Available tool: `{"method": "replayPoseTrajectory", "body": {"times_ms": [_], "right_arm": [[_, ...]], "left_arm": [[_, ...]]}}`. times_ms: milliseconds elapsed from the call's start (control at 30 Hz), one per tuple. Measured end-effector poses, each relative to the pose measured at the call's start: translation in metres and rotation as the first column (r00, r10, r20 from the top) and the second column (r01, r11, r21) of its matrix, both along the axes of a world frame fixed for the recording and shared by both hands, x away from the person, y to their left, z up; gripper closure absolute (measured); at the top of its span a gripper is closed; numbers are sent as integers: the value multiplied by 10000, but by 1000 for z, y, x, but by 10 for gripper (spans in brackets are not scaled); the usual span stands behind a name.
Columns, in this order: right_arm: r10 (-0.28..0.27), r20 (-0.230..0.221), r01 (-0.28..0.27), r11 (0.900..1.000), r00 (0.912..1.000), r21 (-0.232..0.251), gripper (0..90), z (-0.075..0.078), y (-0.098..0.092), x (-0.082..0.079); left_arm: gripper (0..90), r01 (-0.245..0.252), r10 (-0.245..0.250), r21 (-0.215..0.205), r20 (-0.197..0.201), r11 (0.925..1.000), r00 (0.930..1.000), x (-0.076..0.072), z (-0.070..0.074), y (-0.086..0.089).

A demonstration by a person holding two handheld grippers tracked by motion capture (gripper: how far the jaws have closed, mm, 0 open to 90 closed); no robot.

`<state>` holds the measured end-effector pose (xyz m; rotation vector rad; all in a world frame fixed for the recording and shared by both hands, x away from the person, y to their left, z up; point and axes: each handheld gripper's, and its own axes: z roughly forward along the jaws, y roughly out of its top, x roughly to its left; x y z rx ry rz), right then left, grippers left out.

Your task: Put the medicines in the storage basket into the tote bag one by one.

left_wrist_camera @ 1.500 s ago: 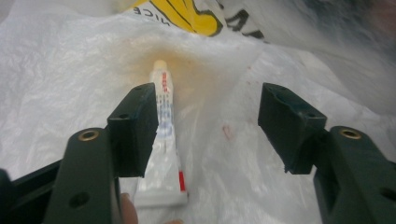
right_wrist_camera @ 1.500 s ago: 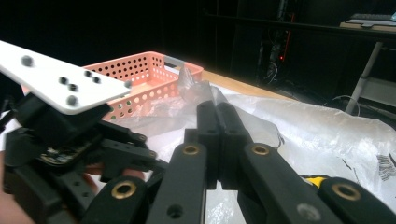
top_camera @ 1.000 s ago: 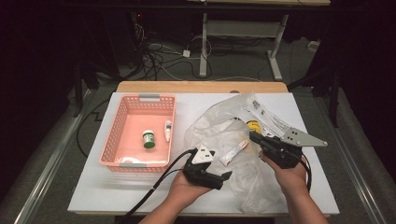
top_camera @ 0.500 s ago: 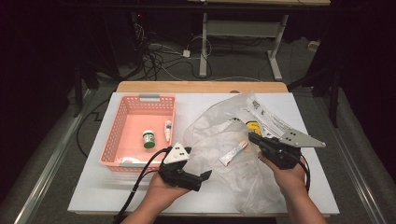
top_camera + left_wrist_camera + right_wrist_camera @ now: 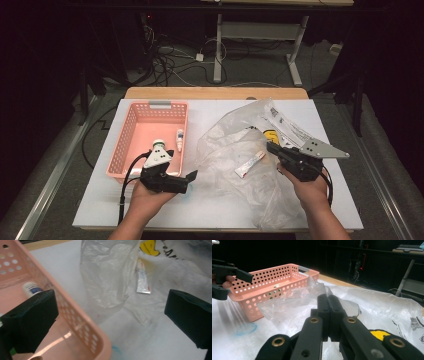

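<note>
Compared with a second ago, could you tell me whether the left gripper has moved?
Yes. The left gripper has moved left, away from the plastic bag, to the pink basket's near corner, its jaws just opened and empty.

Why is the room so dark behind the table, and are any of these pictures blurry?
High view: light falls on the white table, the room behind stays dark. Left gripper view: soft focus, its near jaws blurred, the pink basket and plastic bag hazy. Right gripper view: sharper jaws, black background.

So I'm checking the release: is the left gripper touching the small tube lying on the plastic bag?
Apart. The left gripper view shows the left gripper open, with the tube well beyond its jaws on the bag.
</note>
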<state>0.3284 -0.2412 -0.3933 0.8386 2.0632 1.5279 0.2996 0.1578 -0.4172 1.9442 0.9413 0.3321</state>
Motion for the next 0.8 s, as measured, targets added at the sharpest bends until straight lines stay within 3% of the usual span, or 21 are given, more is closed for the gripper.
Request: {"method": "replayPoseTrajectory", "body": {"times_ms": [267,600,800], "right_arm": [[142,3,-142,9999,9999,41,900,0,2,0],[160,-54,-160,9999,9999,44,900,-2,1,1],[58,-132,-57,10000,9999,64,900,-4,-1,2]], "left_arm": [[0,-786,792,233,-260,9966,9965,7,-8,26],[0,-1175,1204,580,-496,9914,9915,11,-12,44],[0,-1609,1636,477,-605,9858,9847,11,-13,59]]}}
